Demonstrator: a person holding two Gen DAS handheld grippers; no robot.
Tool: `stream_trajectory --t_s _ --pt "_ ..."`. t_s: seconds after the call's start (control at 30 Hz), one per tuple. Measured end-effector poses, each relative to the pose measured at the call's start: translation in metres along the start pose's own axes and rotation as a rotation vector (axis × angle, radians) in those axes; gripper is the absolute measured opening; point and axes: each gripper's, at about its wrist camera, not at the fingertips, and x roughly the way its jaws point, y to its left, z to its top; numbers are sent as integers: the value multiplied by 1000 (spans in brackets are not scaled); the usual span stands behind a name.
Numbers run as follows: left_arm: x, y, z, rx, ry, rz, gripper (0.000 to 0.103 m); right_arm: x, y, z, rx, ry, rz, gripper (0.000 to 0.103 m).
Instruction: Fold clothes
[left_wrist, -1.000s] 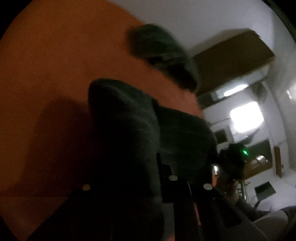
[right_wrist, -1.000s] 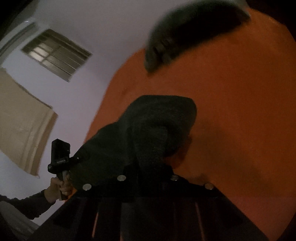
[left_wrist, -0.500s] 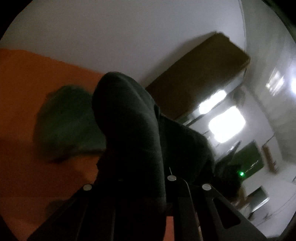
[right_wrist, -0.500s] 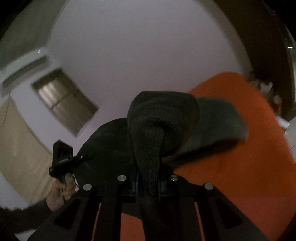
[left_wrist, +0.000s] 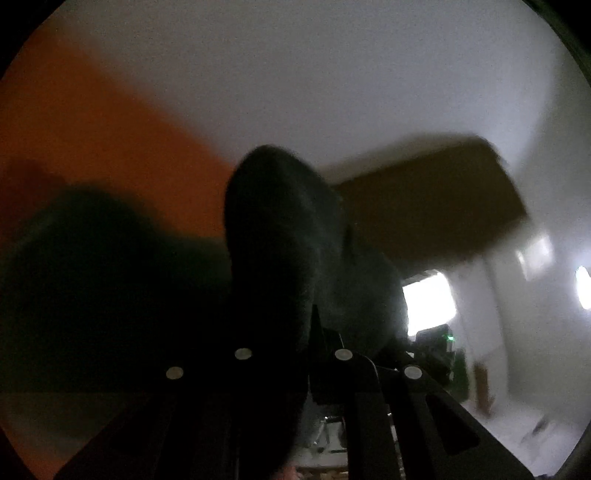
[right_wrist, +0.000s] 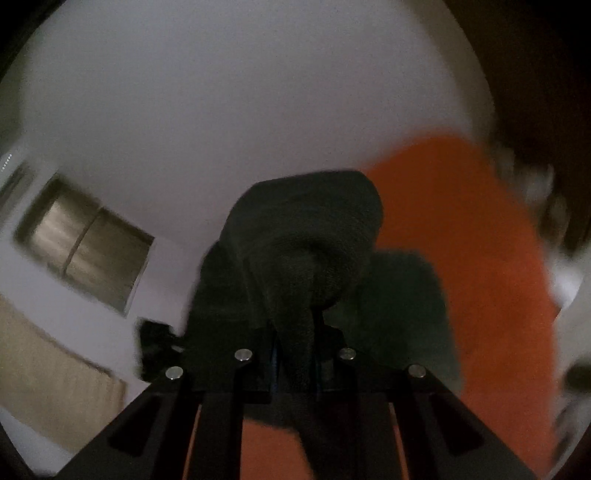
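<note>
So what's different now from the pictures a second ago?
Both grippers tipped upward with the dark garment: a second ago they faced the orange surface, now mostly the white wall. A second dark garment that sat high in both views now sits low, behind the held one. Unchanged: the left gripper and the right gripper stay shut on the cloth.

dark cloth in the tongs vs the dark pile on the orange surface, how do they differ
The held dark cloth is pinched in the right tongs and bulges up above them; the dark pile lies loose on the orange surface. The held cloth shows a sharp knit texture up close; the pile sits farther back and is blurred. Both are dark fabric.
</note>
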Motion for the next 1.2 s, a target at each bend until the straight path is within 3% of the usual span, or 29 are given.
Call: stream_trajectory --t_s 0.03,0.1,0.17,0.2,0.27,0.3,0.33,0.37,0.43,0.47,0.5,0.6,0.67,0.7,0.73,0.77,0.83,0.87,0.9,0.93,0.97,1.03,1.13,1.2 --pt "-1 48 4 -74 3 74 14 37 -28 0 6 39 -41 13" --pt "-18 109 9 -158 -19 156 30 95 -81 0 24 82 -114 13" --pt "-42 147 11 -200 -47 206 27 106 -137 17 137 54 -85 16" --pt "-53 149 11 -198 -39 228 28 105 -154 22 173 47 -59 16" --pt "-77 136 11 -173 -25 227 28 90 -167 28 128 80 -95 22" --pt "-83 116 13 -143 -17 237 28 82 -172 31 100 99 -119 29" --pt "-87 95 15 -104 -2 245 29 73 -171 32 63 110 -174 46" --pt "-81 74 17 -52 33 254 33 61 -168 33 18 98 -236 58" --pt "-50 42 19 36 131 324 58 42 -154 36 -42 79 -345 67" --pt "-33 30 20 63 180 354 58 33 -150 34 -29 89 -356 68" --pt "-14 30 23 50 225 370 58 23 -149 27 2 97 -338 68" --pt "28 40 31 -8 316 399 58 24 -143 26 97 174 -232 87" --pt "42 47 32 -27 361 420 58 27 -151 13 92 234 -224 92" --pt "48 49 31 -29 377 429 58 30 -157 4 75 255 -238 91" --pt "52 53 28 -29 381 431 57 34 -161 -2 58 271 -244 80" --pt "56 56 25 -30 383 430 56 39 -168 -6 53 286 -259 75" --pt "59 59 19 -46 370 446 44 34 -178 -4 75 266 -265 74" --pt "60 61 16 -53 363 454 40 31 -183 -3 87 253 -266 68" --pt "59 61 14 -54 346 462 29 24 -185 0 79 235 -259 63" --pt "51 54 13 -49 304 458 13 13 -181 4 40 212 -260 49" --pt "38 46 11 -65 261 427 12 0 -175 7 -7 187 -264 32" --pt "10 29 5 -90 175 356 9 -25 -155 13 -102 130 -266 21" --pt "-28 4 -19 -39 124 234 9 -68 -132 19 -226 90 -145 12" --pt "-32 14 -34 -10 146 277 10 -83 -139 22 -281 118 -92 12"
